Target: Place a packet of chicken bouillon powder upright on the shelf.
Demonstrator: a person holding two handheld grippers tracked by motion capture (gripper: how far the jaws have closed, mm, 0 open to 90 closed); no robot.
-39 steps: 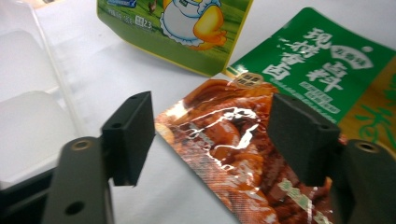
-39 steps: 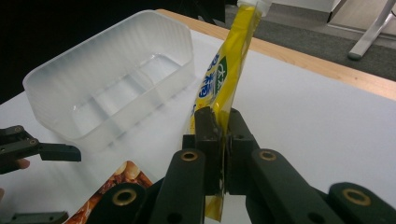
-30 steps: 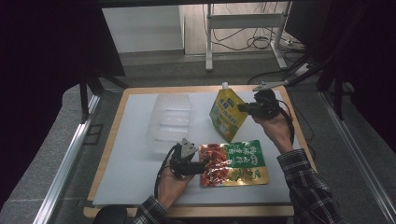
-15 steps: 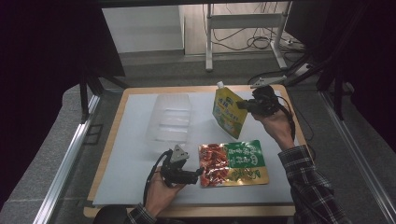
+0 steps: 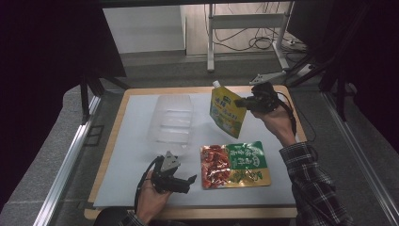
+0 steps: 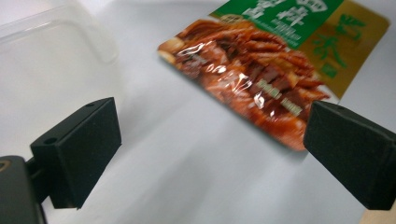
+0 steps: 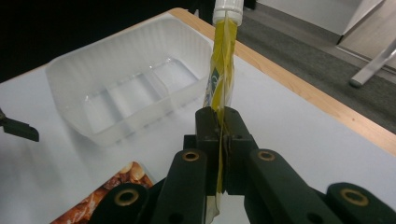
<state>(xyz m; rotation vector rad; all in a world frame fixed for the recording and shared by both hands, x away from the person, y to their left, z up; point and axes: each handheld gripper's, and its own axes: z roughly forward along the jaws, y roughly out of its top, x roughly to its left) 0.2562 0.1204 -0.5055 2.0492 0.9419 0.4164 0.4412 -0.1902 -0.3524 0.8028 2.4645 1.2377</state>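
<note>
A flat red and green food pouch (image 5: 235, 165) lies on the white mat, near the front; it also shows ahead in the left gripper view (image 6: 261, 70). My left gripper (image 5: 189, 183) rests just left of it. Its jaws have just been opening and stand wide, with nothing but bare mat between them (image 6: 212, 121). My right gripper (image 5: 241, 101) is shut on the edge of a yellow spouted pouch (image 5: 226, 115) and holds it upright above the mat, white cap on top. In the right gripper view the pads (image 7: 220, 121) pinch this pouch (image 7: 219, 70).
A clear plastic tray (image 5: 171, 120) with several compartments sits at the back left of the mat, its rim (image 7: 126, 46) close to the hanging pouch. The wooden table edge (image 5: 291, 94) runs behind the right hand. Dark walls stand on both sides.
My left gripper has drawn back to the left, away from the red and green pouch, and its jaws have spread. The right gripper and the yellow pouch have barely moved.
</note>
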